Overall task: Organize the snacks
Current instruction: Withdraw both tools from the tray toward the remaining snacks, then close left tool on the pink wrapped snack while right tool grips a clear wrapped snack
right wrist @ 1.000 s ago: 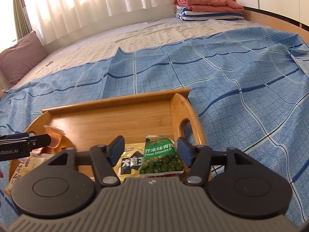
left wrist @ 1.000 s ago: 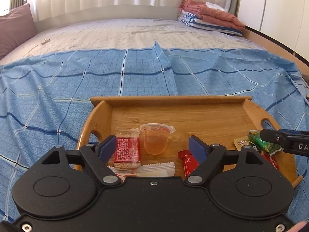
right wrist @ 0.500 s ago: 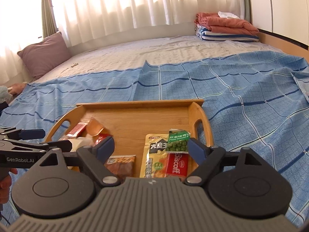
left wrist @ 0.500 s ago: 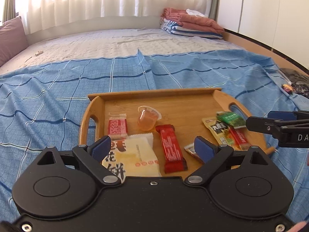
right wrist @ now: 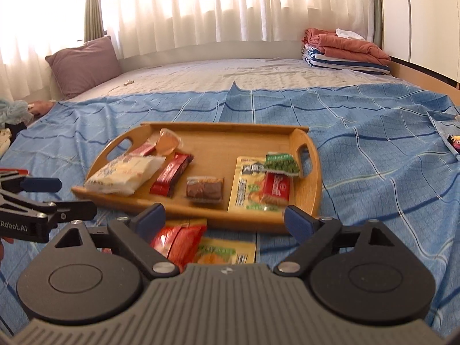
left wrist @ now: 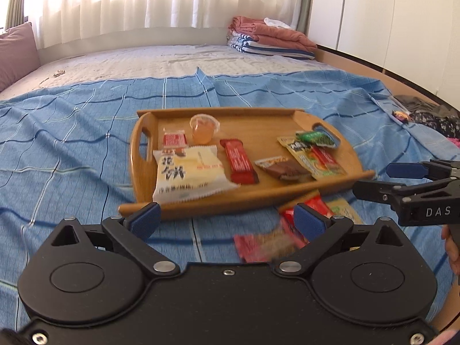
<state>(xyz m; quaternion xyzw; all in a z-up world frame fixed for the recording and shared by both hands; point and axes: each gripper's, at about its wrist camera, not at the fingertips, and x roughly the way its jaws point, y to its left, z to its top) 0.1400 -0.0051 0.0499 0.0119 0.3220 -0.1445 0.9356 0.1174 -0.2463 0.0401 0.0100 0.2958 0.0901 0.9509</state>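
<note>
A wooden tray (left wrist: 258, 119) (right wrist: 230, 141) lies on the blue bedspread and holds several snacks: a white rice-cake bag (left wrist: 189, 172), a jelly cup (left wrist: 202, 128), a red bar (left wrist: 238, 161), a brown biscuit pack (right wrist: 204, 189), a yellow pack (right wrist: 247, 184) and a green pea pack (right wrist: 280, 164). Loose red packs (left wrist: 267, 244) (right wrist: 178, 240) and a yellow pack (right wrist: 227, 254) lie on the bedspread in front of the tray. My left gripper (left wrist: 227, 221) is open and empty, near them. My right gripper (right wrist: 225, 218) is open and empty above them.
Folded blankets (right wrist: 345, 49) sit at the far right of the bed. A mauve pillow (right wrist: 83, 66) lies far left. Dark clothes (left wrist: 431, 115) lie at the right edge. The blue bedspread (left wrist: 72, 143) surrounds the tray.
Both grippers have pulled back and up from the tray. The whole tray and the loose packs in front of it have come into view.
</note>
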